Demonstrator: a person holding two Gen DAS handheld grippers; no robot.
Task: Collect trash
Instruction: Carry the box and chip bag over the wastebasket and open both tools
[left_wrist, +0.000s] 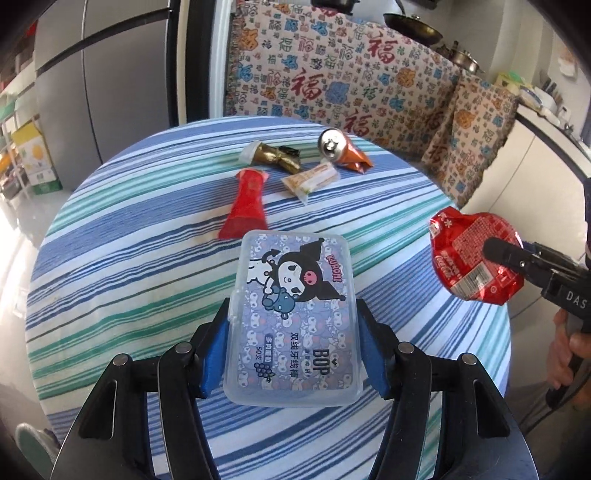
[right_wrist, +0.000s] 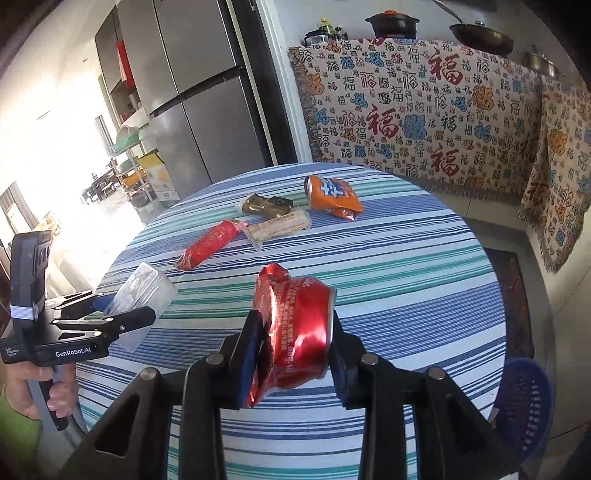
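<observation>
Gripping floss box (left_wrist: 291, 317) in left claw (left_wrist: 293, 325), crushed red can (right_wrist: 295, 332) in right claw (right_wrist: 293, 347)

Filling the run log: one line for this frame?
left hand-held gripper: shut on floss box | right hand-held gripper: shut on crushed red can | on table: orange can, three wrappers

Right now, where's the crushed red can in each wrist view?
Left wrist: crushed red can at right edge, held off the table by the right gripper.
Right wrist: red can centre-bottom, between the fingers.
Shared landmark: orange can at the table's far side.
</observation>
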